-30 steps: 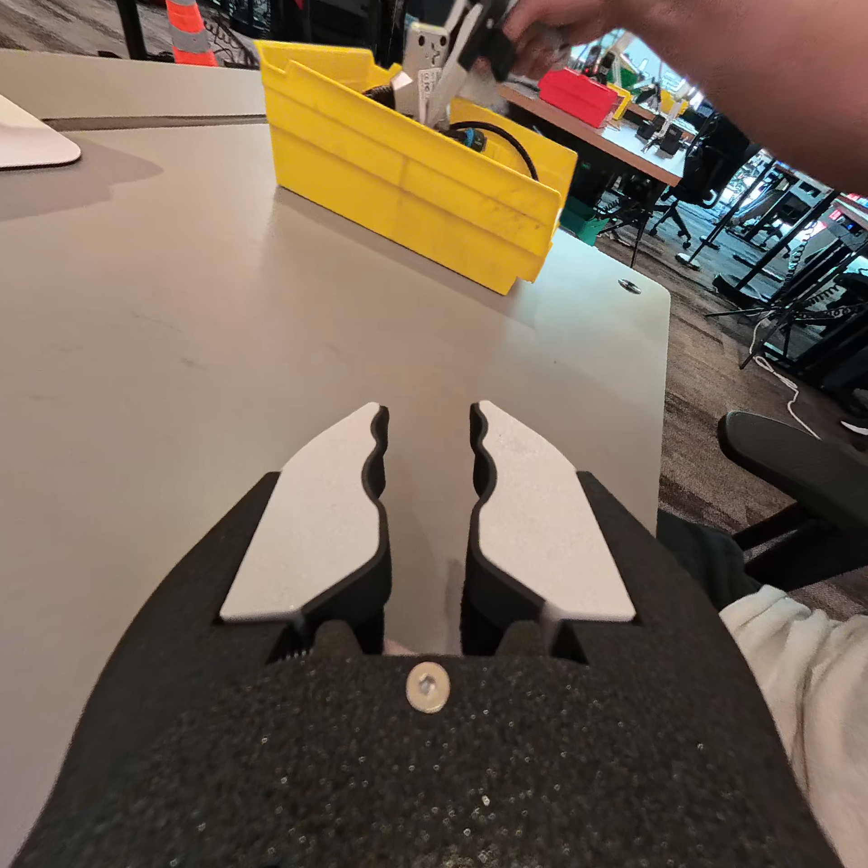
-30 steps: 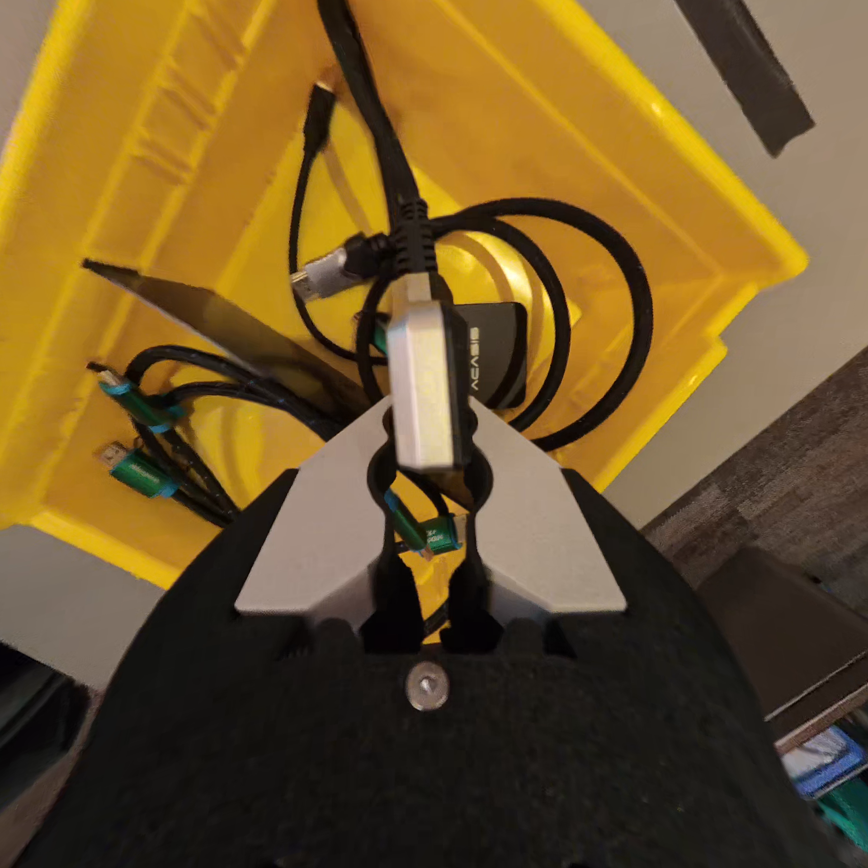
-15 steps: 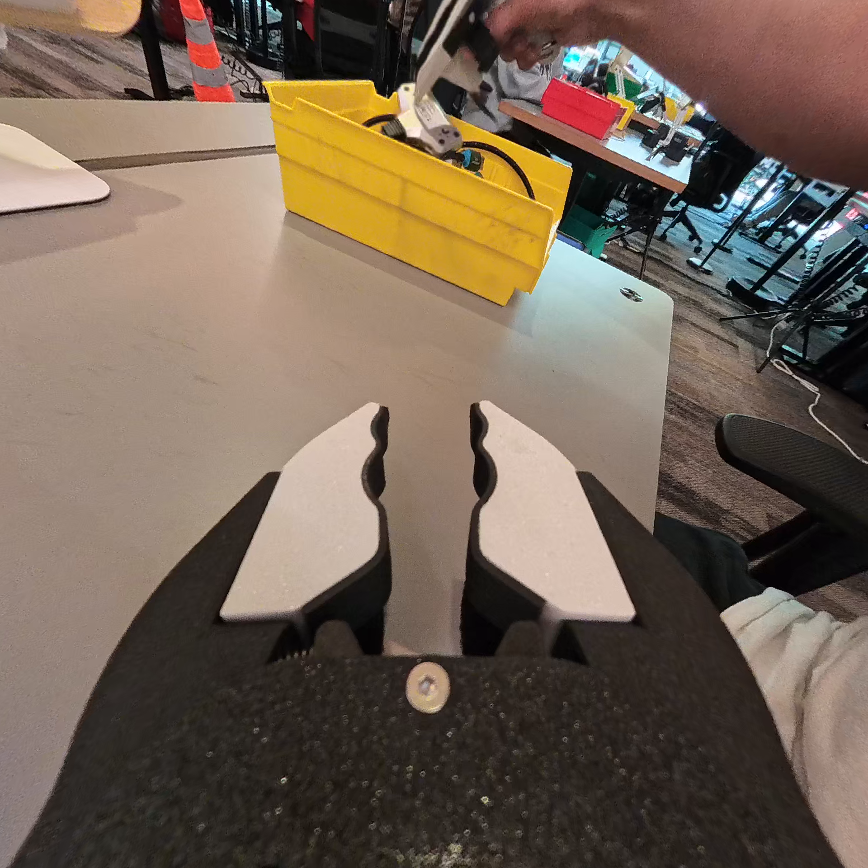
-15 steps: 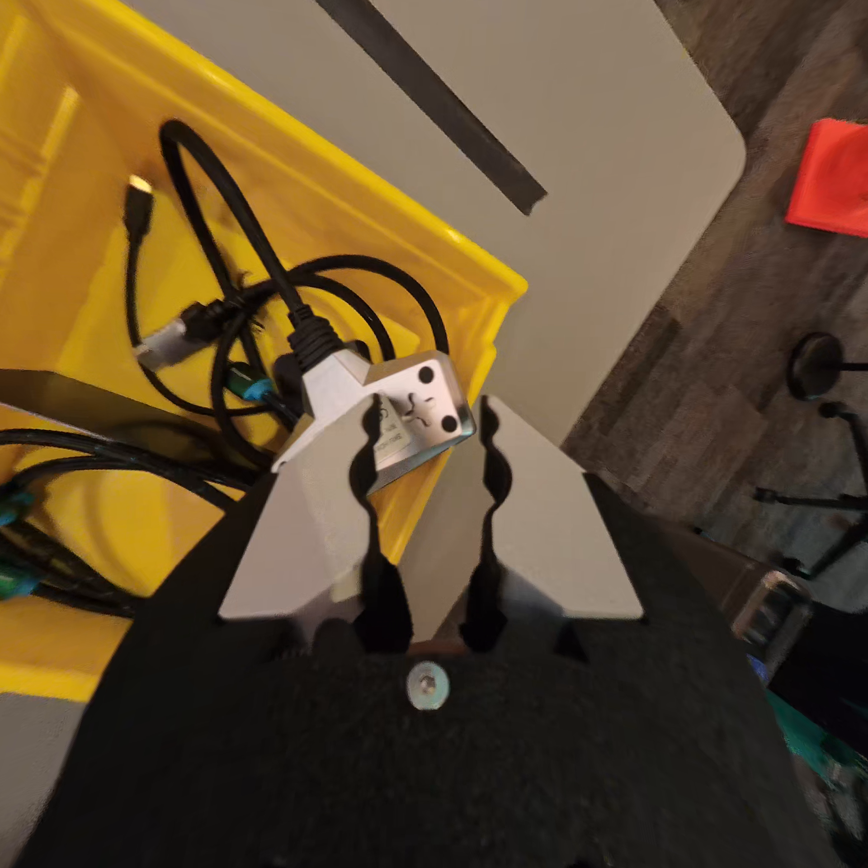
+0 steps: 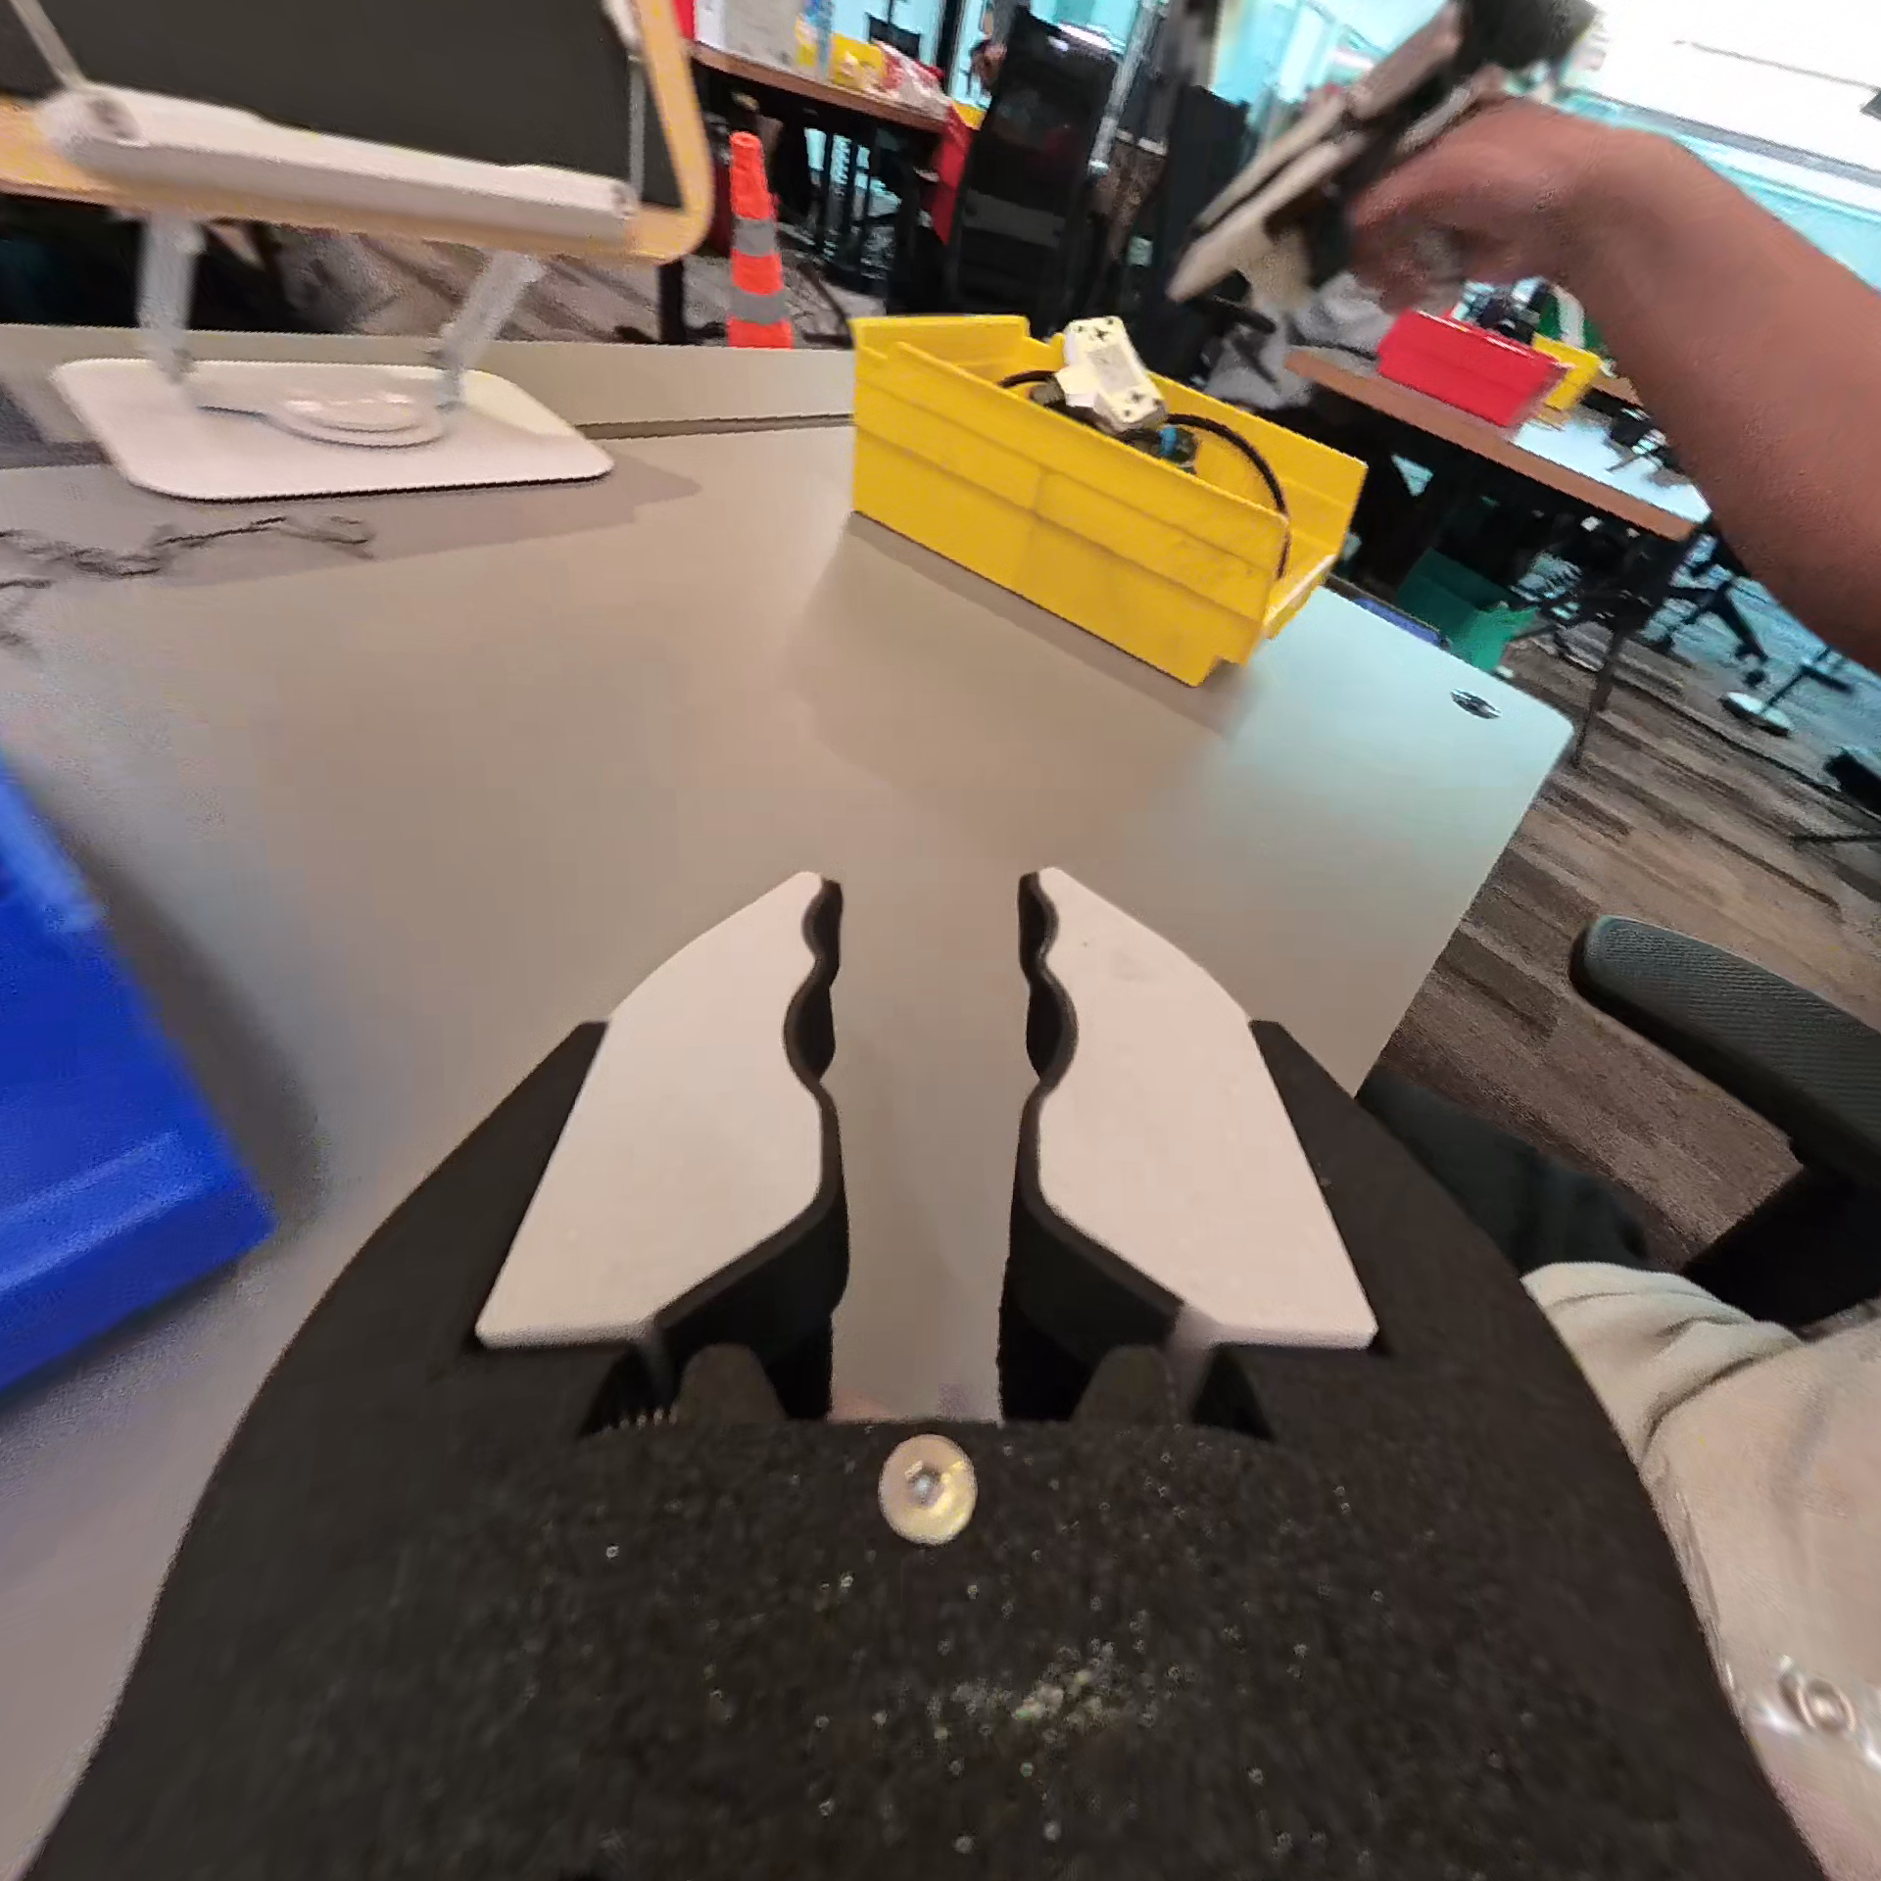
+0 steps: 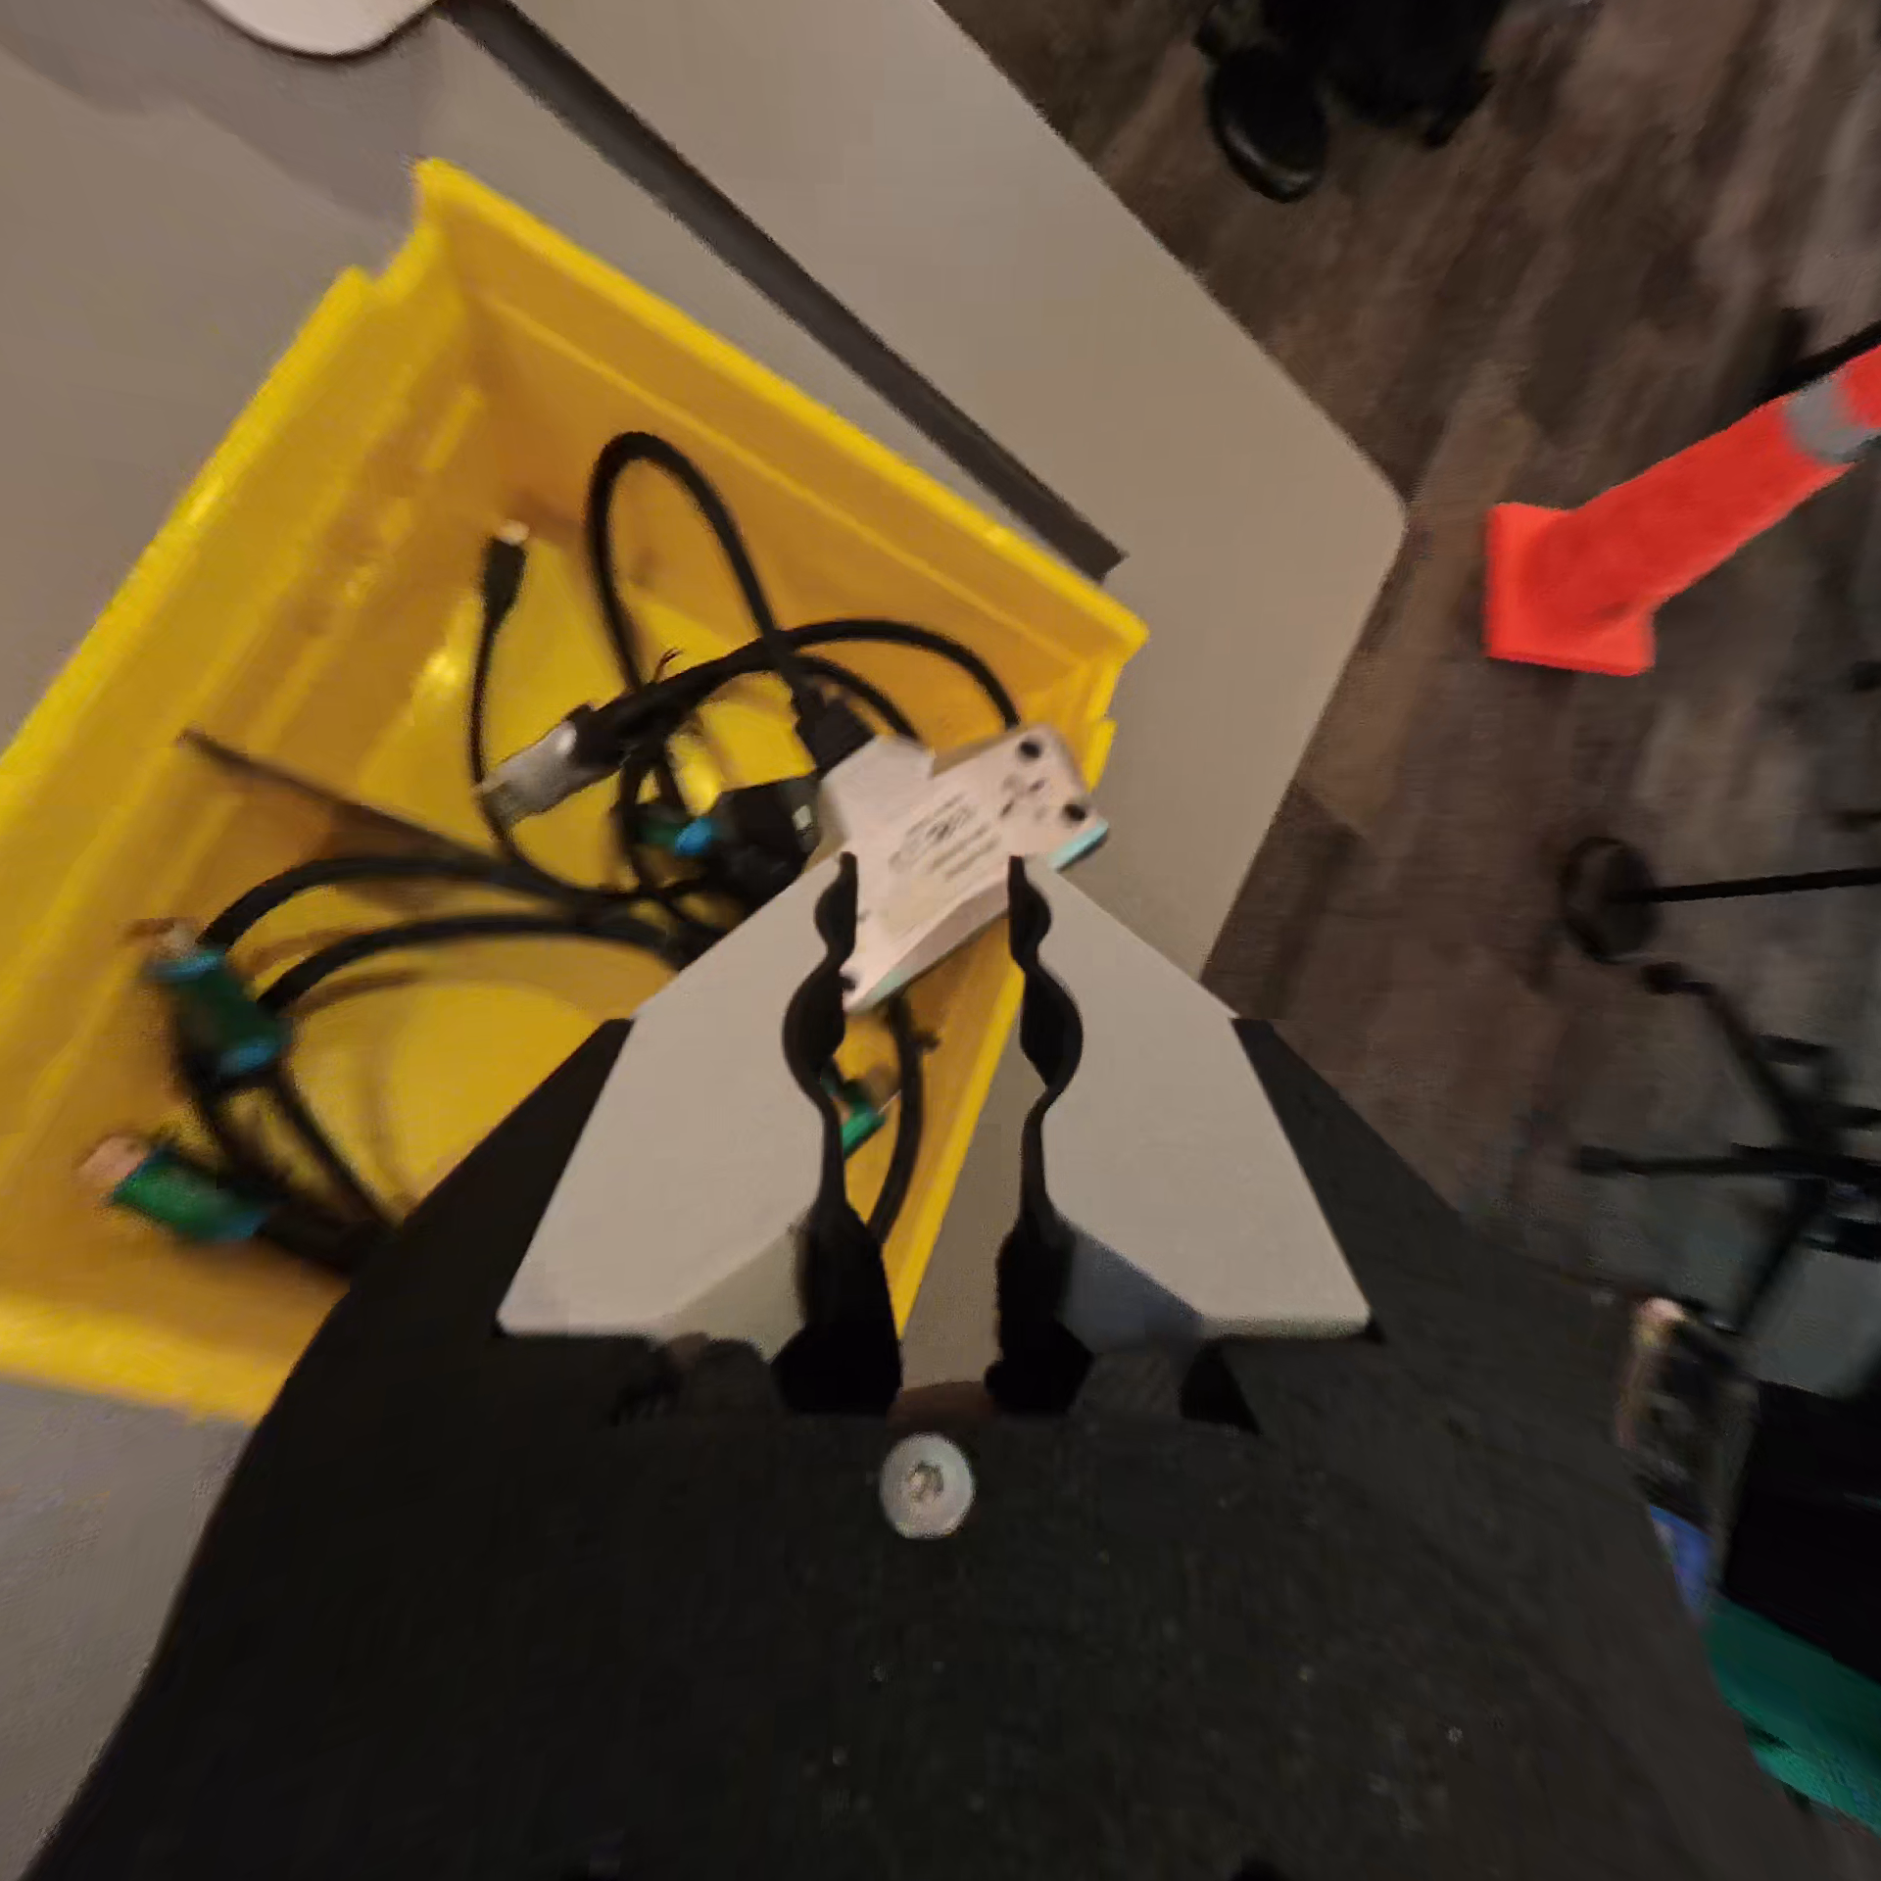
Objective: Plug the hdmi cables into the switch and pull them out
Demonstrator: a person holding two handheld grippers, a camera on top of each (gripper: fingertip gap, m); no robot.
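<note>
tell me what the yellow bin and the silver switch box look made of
Yellow bin: looks like moulded plastic, glossy, with stepped ribs along its walls. Switch box: probably brushed or matte metal, pale silver with dark screw heads at one end, though motion blur leaves painted plastic possible.

Bin (image 5: 1059, 529) on the far right part of the surface (image 5: 611, 763); switch (image 5: 1109, 382) and cables (image 6: 336, 916) inside it; stand (image 5: 326, 428) far left; cone (image 5: 758, 234) on the floor behind.
</note>
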